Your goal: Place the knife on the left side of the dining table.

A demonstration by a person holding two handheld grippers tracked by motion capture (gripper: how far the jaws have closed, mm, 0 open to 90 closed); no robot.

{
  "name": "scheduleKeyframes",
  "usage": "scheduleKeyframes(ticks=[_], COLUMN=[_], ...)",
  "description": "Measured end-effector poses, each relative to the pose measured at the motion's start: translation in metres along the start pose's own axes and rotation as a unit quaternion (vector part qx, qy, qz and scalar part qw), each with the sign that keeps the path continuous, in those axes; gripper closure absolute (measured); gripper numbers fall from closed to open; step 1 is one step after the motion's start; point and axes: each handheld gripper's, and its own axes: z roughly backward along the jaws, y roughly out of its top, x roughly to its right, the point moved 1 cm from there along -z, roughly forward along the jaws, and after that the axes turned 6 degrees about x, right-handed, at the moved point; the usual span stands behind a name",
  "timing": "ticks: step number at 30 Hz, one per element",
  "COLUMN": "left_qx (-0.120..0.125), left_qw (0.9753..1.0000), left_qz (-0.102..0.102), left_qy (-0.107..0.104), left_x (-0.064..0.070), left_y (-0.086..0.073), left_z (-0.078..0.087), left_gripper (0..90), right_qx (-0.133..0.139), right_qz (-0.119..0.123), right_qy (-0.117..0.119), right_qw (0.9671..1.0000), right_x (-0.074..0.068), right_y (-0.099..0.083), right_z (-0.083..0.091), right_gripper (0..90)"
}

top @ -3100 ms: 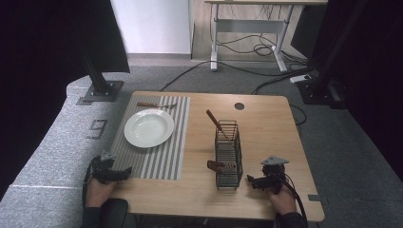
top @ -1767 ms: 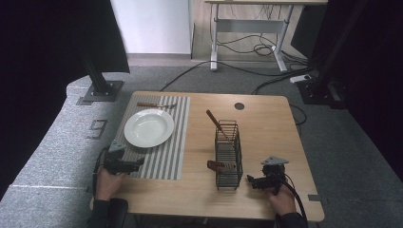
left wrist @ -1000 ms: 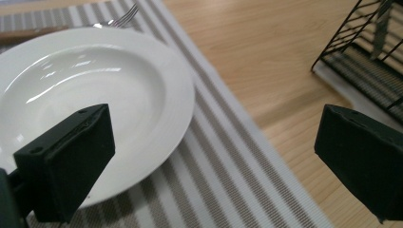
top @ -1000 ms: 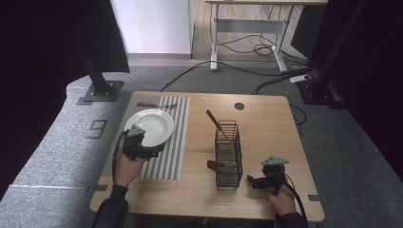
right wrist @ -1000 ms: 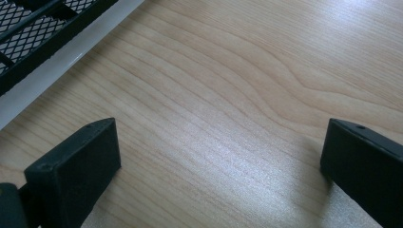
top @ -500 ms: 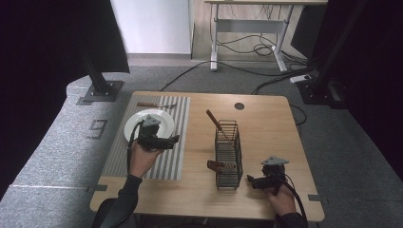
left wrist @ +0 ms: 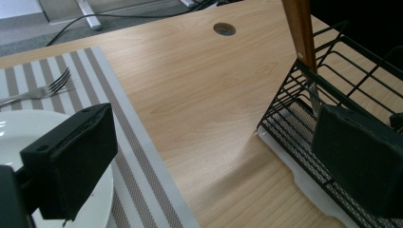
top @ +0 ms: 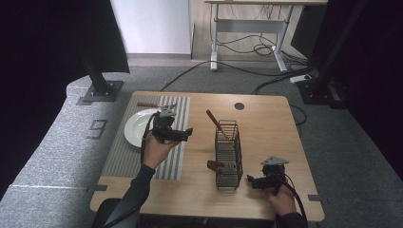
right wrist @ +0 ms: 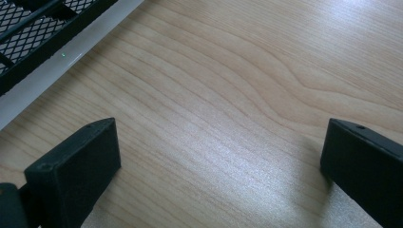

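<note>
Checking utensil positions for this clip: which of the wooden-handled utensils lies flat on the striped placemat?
The fork, lying flat on the placemat beyond the plate. The other two wooden handles sit in the wire basket, one leaning upright.

**One readable mark: a "9" on the floor**

A single dark numeral reading "9" [top: 98,128] stands on the grey carpet [top: 62,142], just off the left edge of the wooden table [top: 266,118]. The table's own surface carries no legible text, label or brand, and both gripper views offer no readable lettering either.
</note>
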Motion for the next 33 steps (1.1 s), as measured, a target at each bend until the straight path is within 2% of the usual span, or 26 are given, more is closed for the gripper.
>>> scheduleKeyframes(ticks=[10,21,27,33], left_qx=[0.006,-0.001,-0.004,-0.017], left_qw=[0.9998,0.9989,0.9981,0.997], left_qz=[0.007,0.018,0.029,0.045], left_qy=[-0.018,-0.042,-0.054,-0.06], left_x=[0.016,0.03,0.036,0.04], left_y=[0.022,0.037,0.044,0.047], left_z=[-0.017,-0.036,-0.047,-0.059], left_gripper=[6.7,22.9,33.6,41.3], right_qx=[0.0,0.0,0.0,0.0], right_qz=[0.0,0.0,-0.001,-0.001], right_qy=[0.0,0.0,0.001,0.0], right_qw=[1.0,1.0,1.0,1.0], right_x=[0.0,0.0,0.0,0.0], right_y=[0.0,0.0,0.0,0.0], right_z=[0.0,0.0,0.0,0.0], right_gripper=[0.0,0.0,0.0,0.0])
